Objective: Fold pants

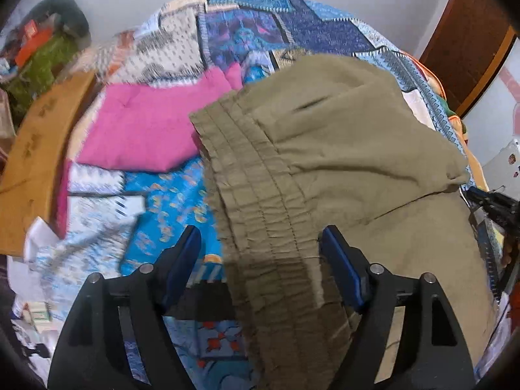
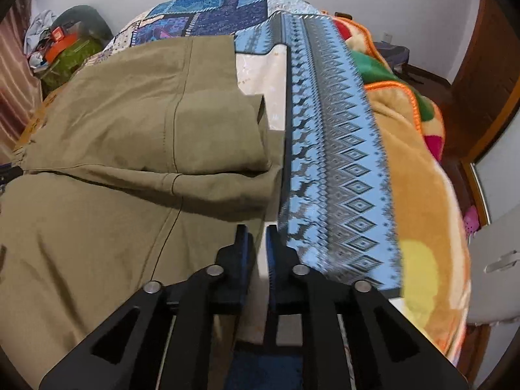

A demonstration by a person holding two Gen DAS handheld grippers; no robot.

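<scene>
Olive-brown cotton pants (image 1: 341,149) folded on a patchwork bedspread (image 1: 169,201).
Left gripper (image 1: 260,243) gapes, waistband between its jaws; right gripper (image 2: 258,240) nearly closed, grasping nothing visible.

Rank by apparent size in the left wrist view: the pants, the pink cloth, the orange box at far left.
1. pants, fills most of the right half, though nearest the camera
2. pink cloth
3. orange box, smallest, but far off and blurred

Pants (image 1: 341,149) cropped below (bedding (image 1: 156,74) blurred)
</scene>
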